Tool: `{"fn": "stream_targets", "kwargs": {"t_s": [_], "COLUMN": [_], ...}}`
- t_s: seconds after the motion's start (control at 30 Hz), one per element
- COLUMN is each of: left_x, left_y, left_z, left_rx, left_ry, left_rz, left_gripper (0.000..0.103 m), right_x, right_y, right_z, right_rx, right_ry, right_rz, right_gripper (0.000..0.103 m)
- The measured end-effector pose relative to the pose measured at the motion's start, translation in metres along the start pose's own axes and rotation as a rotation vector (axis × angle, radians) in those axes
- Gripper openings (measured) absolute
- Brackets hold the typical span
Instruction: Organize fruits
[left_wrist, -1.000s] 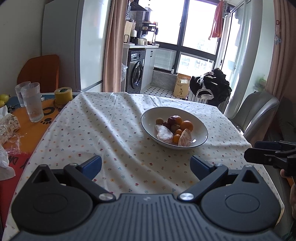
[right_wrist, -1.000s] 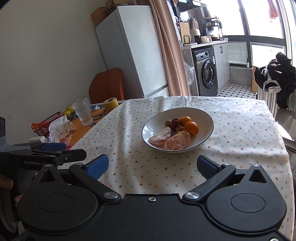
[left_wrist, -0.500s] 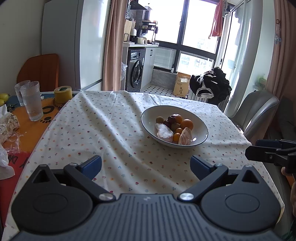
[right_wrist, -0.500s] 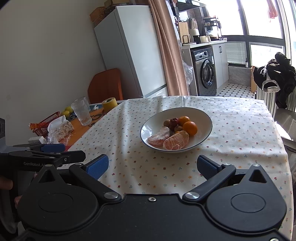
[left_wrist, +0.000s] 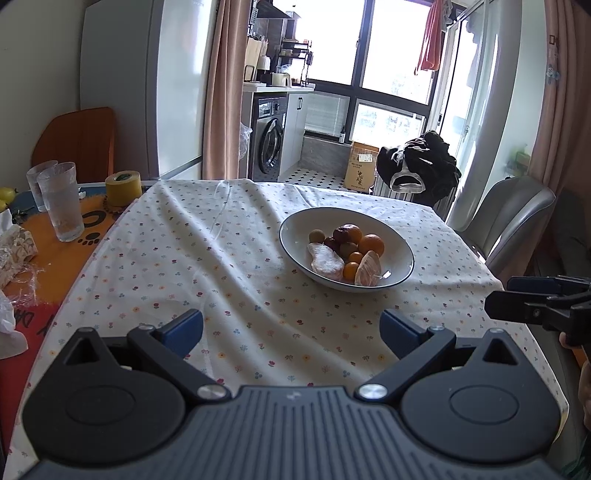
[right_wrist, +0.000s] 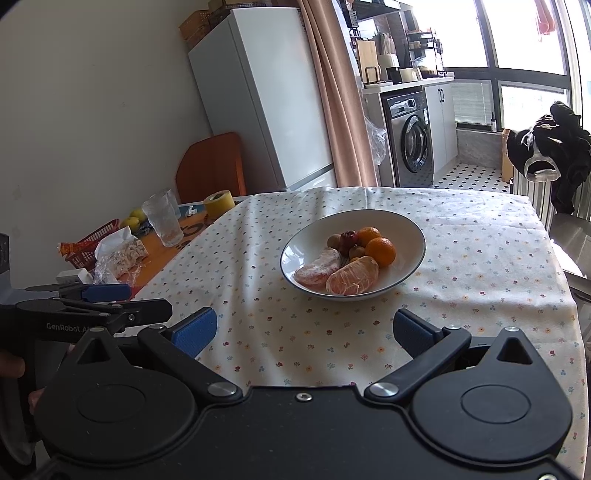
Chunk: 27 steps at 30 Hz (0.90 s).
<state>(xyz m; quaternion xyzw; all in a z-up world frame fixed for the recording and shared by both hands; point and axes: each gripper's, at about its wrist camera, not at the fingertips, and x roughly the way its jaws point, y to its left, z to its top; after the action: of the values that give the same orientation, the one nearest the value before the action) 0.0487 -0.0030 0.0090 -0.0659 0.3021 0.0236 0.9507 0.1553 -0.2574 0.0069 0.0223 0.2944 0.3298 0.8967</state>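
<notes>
The fruits lie gathered in one white bowl (left_wrist: 402, 254) near the middle of the cloth-covered worktop (left_wrist: 221, 280). The bowl holds two whole oranges (right_wrist: 380, 251), two peeled citrus halves (right_wrist: 352, 275), a dark red fruit (right_wrist: 348, 239), small brown fruits (left_wrist: 317, 235) and small orange ones (left_wrist: 350, 269), all touching in a loose cluster toward the bowl's near side. No fruit shows on the cloth. Yellow-green fruits (right_wrist: 133, 218) sit at the far left, beside a red basket (right_wrist: 92, 242) and two glasses (right_wrist: 164, 218).

The left tongs (left_wrist: 291, 328) are spread wide and hold nothing. The right tongs (right_wrist: 304, 328) are likewise spread wide and hold nothing. Both hover over the near edge of the worktop, well short of the bowl.

Assessment: the scene fits either a gathering already complete or fruits awaiting sorting out of the bowl; the pictures do not settle which. Should a piece be lifted, the peeled halves look soft and would call for light pressure across the broad faces; the round oranges may roll, so a grip across the widest part is advised. The clustered pieces touch, so one lifted carelessly could disturb its neighbours.
</notes>
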Motion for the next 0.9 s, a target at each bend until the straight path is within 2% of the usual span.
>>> {"fn": "stream_targets", "kwargs": {"t_s": [0.9], "left_x": [0.002], "left_y": [0.002], "left_z": [-0.0007], "left_rx": [0.005], "left_ry": [0.007], "left_rz": [-0.002], "left_gripper": [0.101], "right_x": [0.001], "right_y": [-0.0013], "right_z": [-0.0005], "right_rx": [0.001], "right_ry": [0.009], "right_rz": [-0.002], "right_gripper": [0.103]}}
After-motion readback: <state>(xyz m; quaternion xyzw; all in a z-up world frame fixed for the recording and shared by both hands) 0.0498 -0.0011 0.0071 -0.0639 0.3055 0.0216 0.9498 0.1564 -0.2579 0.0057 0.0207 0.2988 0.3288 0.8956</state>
